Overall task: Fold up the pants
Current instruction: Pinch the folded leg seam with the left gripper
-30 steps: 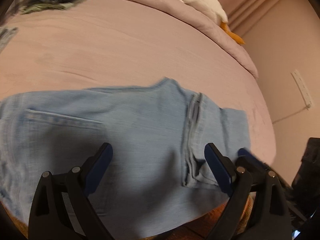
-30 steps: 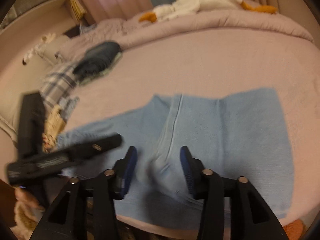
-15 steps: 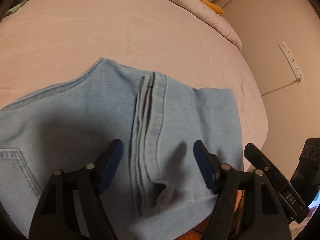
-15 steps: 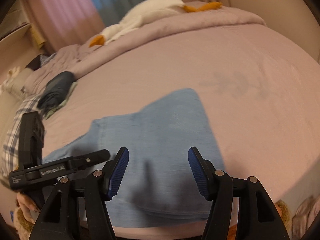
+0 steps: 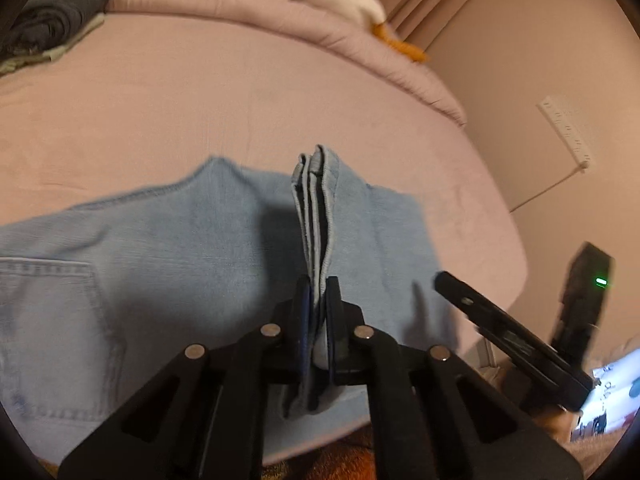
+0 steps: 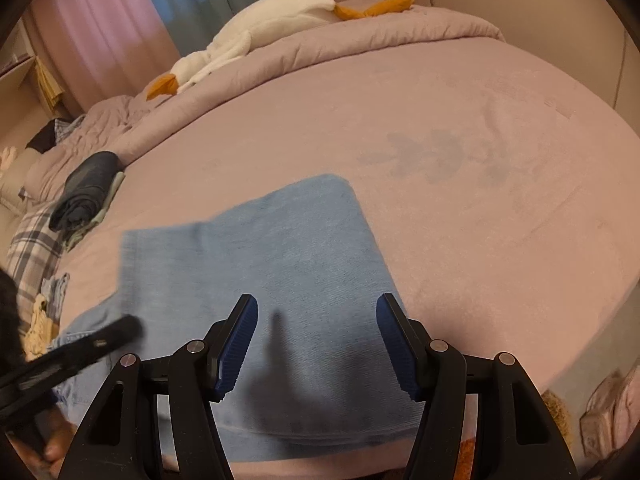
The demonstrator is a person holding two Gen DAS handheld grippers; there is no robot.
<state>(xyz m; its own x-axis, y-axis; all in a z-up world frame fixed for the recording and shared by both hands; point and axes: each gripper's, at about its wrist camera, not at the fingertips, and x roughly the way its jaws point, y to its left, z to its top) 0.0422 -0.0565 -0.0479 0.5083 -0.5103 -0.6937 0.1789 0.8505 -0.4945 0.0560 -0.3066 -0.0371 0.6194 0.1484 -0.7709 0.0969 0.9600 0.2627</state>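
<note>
On the bed (image 5: 280,92), near its front edge, the jeans (image 5: 168,240) are lying spread flat, light blue denim with a back pocket showing on the left side of the left wrist view. Big change from a second ago: the left hand-held gripper (image 5: 318,312) was sitting wide apart over flat fabric back then, and its jaws have just been closing, so now it's clamped tight on a bunched ridge of denim. That ridge, with several hemmed layers stacked edge-on, is standing up from the bed between the blue pads, where half a second ago the same seam was still lying flat.

The right hand-held gripper (image 6: 318,344) is hovering over the other end of the jeans with its pads apart and nothing pinched between them, just flat denim and its own shadow underneath. Its jaws have opened a little wider than a second ago, and the view has swung from the seam out toward the square end of the cloth.

Farther back, a rolled dark garment (image 6: 86,190) is sitting on the bed, and a plush goose (image 6: 256,40) is lying along the duvet (image 6: 400,36).
</note>
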